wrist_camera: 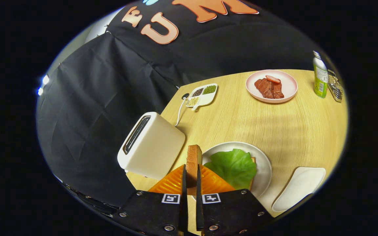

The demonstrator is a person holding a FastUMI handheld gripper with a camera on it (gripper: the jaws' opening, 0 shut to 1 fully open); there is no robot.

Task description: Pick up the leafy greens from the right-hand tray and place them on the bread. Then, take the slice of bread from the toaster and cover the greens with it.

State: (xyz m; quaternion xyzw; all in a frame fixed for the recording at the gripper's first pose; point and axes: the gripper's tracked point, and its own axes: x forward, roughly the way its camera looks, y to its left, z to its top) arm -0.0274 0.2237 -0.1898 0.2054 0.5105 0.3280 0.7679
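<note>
Golden-crusted, the slice of bread (193, 164) stands on edge, pinched by both fingers of the gripper (191, 177), which has closed to a narrow gap; its lower part is hidden between them. Just beyond, ruffled leafy greens (234, 167) cover the bread (253, 170) on a round pale plate (264, 164), so only a crust edge shows. Beside it lies a smooth white tray (299, 188). Left stands a boxy cream toaster (153, 147). Farther off on the wooden table (274, 124), meat lies on a pink plate (287, 88).
</note>
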